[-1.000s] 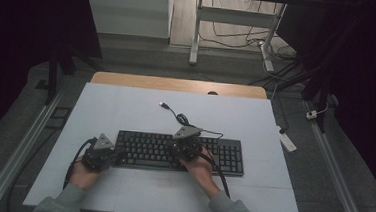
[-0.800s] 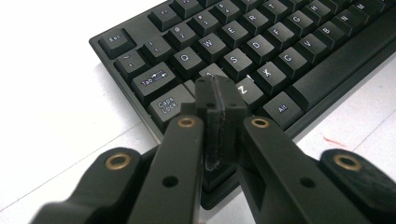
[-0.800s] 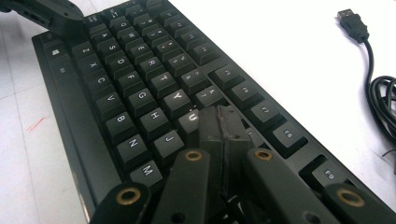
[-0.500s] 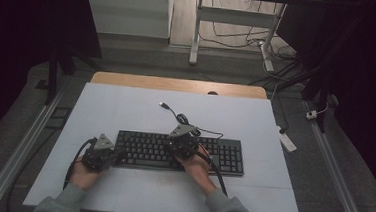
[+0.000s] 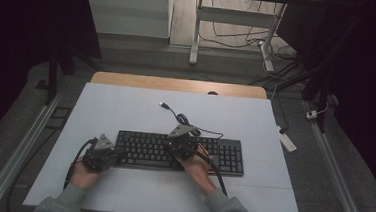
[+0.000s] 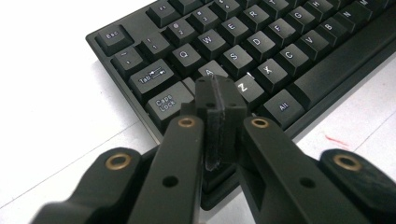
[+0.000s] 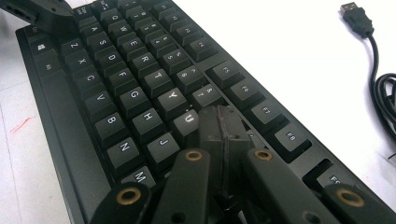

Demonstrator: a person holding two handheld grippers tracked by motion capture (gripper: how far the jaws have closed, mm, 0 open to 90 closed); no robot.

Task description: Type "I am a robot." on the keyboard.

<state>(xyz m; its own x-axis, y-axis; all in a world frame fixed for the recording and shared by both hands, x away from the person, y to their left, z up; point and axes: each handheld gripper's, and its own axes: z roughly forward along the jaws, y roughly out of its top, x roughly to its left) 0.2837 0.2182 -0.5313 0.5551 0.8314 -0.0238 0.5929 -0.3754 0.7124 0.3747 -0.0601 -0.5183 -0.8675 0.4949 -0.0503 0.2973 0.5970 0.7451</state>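
Table (image 5: 126, 106), white top, takes up the centre of the high view; nothing on it has shifted versus the earlier frames. Black keyboard (image 5: 180, 153) lies flat across lower centre of that view, same spot as before. Its cable (image 5: 185, 120) runs up to a loose USB plug (image 5: 164, 105) at upper centre, unplugged, lying on the table. Right gripper (image 5: 175, 146) sits over the keyboard's middle; against the frame a second back it has edged slightly left, otherwise same pose. In the right gripper view the jaws are pressed together, tips (image 7: 223, 125) down on the keys just right of U, nothing between them. Left gripper (image 5: 121, 156) sits at the keyboard's left end, lower left of the high view, no change. Left gripper view: jaws together, nothing clamped, tips (image 6: 219, 95) over the keys between Caps Lock and Z. No containers on the table.
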